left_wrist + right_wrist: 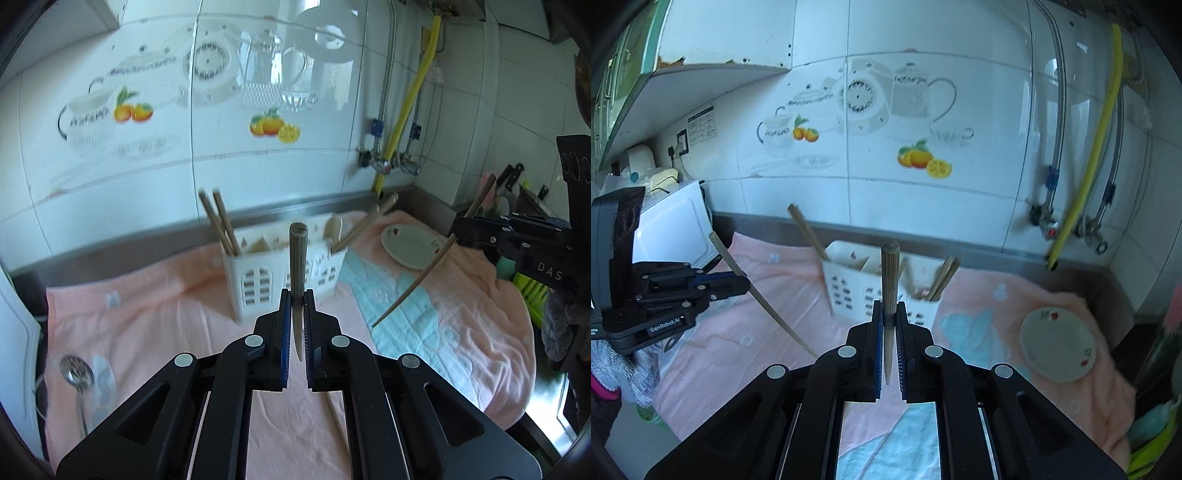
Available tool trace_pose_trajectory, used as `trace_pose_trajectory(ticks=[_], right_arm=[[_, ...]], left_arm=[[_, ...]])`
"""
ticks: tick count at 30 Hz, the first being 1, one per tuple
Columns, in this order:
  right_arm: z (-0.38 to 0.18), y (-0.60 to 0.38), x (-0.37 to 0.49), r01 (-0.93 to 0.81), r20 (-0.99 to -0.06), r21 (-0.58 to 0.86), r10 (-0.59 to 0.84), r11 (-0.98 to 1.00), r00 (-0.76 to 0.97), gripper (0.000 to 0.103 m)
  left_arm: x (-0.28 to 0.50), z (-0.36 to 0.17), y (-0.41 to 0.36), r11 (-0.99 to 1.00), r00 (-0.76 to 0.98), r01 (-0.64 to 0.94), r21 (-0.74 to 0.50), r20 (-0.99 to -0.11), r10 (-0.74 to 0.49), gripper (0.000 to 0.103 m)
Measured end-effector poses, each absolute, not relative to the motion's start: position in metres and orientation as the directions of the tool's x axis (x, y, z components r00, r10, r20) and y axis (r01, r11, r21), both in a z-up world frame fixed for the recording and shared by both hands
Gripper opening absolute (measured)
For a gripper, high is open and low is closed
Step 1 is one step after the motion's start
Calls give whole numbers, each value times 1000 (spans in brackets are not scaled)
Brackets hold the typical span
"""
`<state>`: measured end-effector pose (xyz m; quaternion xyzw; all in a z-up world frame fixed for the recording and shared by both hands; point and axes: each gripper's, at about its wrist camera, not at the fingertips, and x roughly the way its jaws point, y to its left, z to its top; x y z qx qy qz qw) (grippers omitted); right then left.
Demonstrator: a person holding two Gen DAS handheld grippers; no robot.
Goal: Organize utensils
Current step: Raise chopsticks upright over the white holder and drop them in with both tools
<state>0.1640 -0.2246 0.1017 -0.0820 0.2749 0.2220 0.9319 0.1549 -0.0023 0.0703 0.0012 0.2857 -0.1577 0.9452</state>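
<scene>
Both grippers closed, one chopstick each. Your left gripper pinches its chopstick near the middle; thick end stands up past the jaws, thin tip hangs below between the fingers. Your right gripper holds its chopstick the same way, upright, thick end on top.

Holder sits on the pink towel, straight ahead of and below both grippers. White, slotted, with compartments side by side. A pair of chopsticks leans out of its left end; more lean out of the right end. Middle compartments look free of chopsticks, though blur hides what else is in there.

The relation that matters: each stick's long axis runs near vertical, the holder's mouths face up, so the thin tip must go in first from above. Both grippers hang above the rim, short of it. Neither arm is clearly nearer; in the left view the right gripper's stick slants over the towel right of the holder.

Plate at right, well clear. Spoon on the towel at lower left, not yet sorted.
</scene>
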Motion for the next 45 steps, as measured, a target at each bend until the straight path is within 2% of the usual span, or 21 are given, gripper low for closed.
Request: trace_pose_trajectory(ticks=[9,16,32,45], right_arm=[[151,-229,198,-426,-504,-38,351,904,789,7],[164,-220,229,-406,-492,-42,335,913,803,7],[142,-202,281,-395,-504,-31,327,918,799,7],[111,-201,300,-375,-562,-11,304,927,769,7]], left_arm=[[182,131,-2,960,847,278,-39,-462,-264,5],[219,156,3,972,870,234,-33,-438,-225,5],[270,104,18,980,815,182,-80,-546,-196,5],[273,96,21,978,799,179,-105,-565,-207,7]])
